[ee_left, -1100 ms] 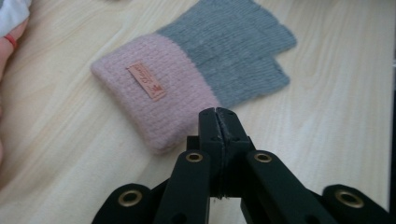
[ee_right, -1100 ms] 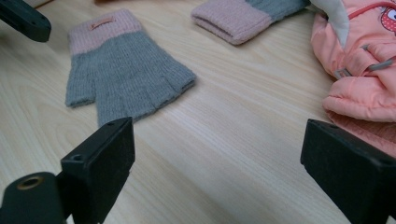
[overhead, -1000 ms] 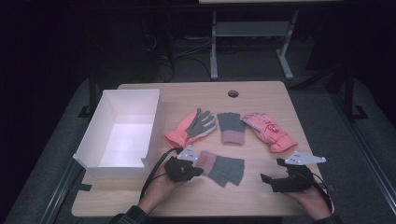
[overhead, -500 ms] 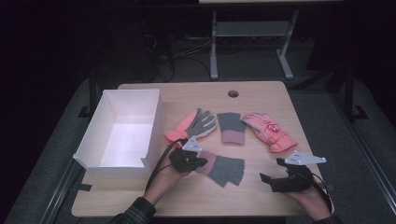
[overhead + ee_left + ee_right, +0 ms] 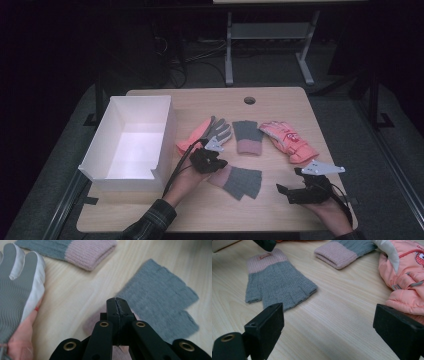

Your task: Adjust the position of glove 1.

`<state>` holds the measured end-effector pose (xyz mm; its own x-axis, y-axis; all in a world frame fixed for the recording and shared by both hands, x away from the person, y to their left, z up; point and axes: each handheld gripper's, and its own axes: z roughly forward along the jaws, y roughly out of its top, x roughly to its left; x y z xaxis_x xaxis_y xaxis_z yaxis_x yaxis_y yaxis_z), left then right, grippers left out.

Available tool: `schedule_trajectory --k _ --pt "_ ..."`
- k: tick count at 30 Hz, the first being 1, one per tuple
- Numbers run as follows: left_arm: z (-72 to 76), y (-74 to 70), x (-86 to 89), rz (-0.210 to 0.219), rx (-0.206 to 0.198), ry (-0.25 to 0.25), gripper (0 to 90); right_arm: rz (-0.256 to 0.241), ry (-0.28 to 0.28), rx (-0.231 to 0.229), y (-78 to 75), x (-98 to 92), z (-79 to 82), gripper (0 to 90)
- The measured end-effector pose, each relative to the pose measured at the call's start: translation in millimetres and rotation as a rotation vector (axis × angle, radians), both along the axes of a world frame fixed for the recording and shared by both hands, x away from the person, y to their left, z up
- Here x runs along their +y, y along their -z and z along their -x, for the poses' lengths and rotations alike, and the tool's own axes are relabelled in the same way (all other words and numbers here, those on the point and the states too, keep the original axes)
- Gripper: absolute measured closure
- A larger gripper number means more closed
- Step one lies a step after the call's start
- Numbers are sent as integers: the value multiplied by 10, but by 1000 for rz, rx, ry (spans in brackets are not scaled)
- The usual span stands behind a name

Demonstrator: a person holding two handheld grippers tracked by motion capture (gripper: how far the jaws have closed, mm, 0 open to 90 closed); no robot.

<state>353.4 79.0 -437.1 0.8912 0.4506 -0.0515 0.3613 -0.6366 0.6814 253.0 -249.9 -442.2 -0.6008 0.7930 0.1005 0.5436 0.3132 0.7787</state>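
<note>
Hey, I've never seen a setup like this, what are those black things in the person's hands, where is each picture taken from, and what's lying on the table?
A person holds a black two-jaw hand gripper in each hand. One camera looks down on the wooden table; two others ride on the grippers and look along their jaws. The left gripper is shut on the pink cuff of the near grey knitted fingerless glove. The right gripper is open and holds nothing. Farther back lie a second grey knitted glove with a pink cuff, a pink padded ski glove and its mate, a pink glove lying grey palm up. At the left stands an open white cardboard box.
</note>
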Motion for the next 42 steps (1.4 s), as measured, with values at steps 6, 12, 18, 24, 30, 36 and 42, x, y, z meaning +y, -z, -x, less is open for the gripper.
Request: schedule_trajectory --k 6,12,18,24,30,36,42 --pt "-118 58 -65 -9 17 2 898 2 -8 4 13 2 -4 97" --pt "-215 91 -108 -42 5 0 898 2 -8 5 10 4 -7 97" --pt "-261 143 -117 -68 15 -13 898 -1 -2 7 4 -12 2 97" --pt "-220 137 -75 -99 38 -21 898 -1 -3 -8 1 -27 2 97" --pt "-120 126 -5 -108 68 -26 898 -2 3 -3 8 -43 9 97" --pt "39 133 96 -109 110 -36 898 -2 9 -6 5 -54 30 97" --pt "203 145 189 -107 145 -21 898 -5 11 -2 8 -66 36 96"
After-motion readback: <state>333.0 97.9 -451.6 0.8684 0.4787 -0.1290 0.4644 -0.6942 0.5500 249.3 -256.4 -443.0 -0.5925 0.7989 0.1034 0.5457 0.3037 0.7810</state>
